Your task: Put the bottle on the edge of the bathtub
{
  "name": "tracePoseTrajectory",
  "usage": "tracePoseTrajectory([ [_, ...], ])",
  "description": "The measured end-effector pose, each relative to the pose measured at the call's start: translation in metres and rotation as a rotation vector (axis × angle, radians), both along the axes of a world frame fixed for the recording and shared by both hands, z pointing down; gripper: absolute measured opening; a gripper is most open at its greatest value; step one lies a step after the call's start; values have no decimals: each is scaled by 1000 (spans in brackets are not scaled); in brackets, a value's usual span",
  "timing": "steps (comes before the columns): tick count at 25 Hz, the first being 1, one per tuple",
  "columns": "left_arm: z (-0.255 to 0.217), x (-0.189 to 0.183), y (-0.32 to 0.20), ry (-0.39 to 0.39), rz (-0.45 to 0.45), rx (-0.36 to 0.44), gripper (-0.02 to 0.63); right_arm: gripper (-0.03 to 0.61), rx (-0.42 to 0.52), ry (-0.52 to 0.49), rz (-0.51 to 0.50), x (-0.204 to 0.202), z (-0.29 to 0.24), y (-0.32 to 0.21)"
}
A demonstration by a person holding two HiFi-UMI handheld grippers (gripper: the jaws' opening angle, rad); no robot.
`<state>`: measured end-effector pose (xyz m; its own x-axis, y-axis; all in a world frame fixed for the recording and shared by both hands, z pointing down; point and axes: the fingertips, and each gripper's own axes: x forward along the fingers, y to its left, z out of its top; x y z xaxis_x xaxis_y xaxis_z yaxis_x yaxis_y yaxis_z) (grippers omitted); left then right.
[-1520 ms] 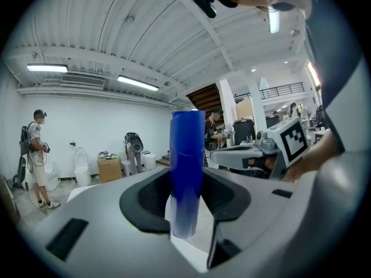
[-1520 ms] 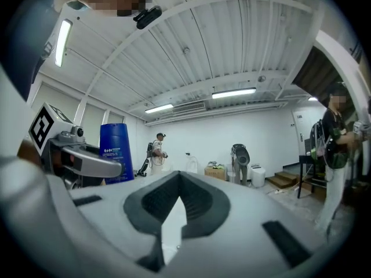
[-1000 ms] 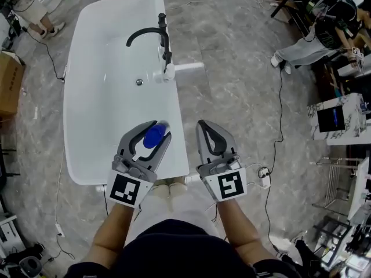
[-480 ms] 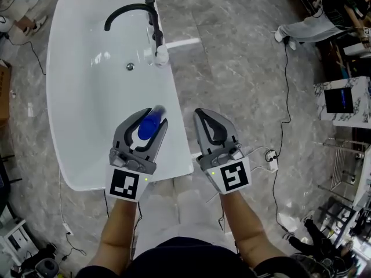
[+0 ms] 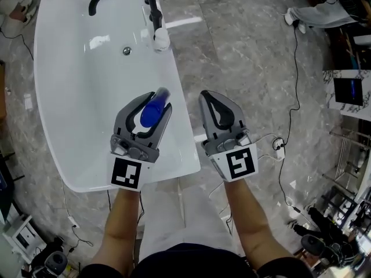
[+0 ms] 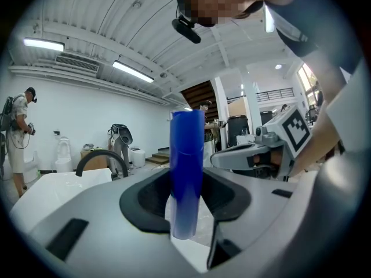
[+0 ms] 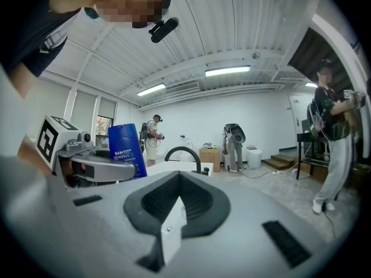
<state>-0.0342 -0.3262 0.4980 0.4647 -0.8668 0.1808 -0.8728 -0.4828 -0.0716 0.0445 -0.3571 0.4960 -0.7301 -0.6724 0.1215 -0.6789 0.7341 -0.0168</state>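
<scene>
- The floor (image 5: 249, 51) is grey stone with pale marks, like marble.
- A thin black wire (image 5: 297, 57) runs over the floor on the right. A small white plug box (image 5: 279, 146) lies at its near end.
- A white table (image 5: 342, 110) with a dark screen (image 5: 352, 90) stands at the far right.
- The walls (image 7: 272, 126) are white.
- The ceiling (image 7: 232, 28) is white with ribs. Long lights (image 7: 227, 70) shine on it.
- Tall windows (image 7: 87, 112) on the left let in daylight.
- A brown box (image 7: 210, 155) and some steps (image 7: 284, 162) are by the far wall.

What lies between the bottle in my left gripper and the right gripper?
In the head view, the white rim of the bathtub and a strip of grey floor separate the blue bottle from the right gripper; nothing else.
</scene>
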Motion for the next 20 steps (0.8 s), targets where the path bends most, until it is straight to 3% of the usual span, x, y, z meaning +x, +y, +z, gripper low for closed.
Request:
tracePoseTrajectory([
  [12, 59, -3, -44, -56, 65, -22, 153, 2, -46, 25, -1, -14, 45, -26],
  [20, 100, 3, -69, -32, 109, -51, 153, 2, -61, 51, -14, -19, 70, -39],
])
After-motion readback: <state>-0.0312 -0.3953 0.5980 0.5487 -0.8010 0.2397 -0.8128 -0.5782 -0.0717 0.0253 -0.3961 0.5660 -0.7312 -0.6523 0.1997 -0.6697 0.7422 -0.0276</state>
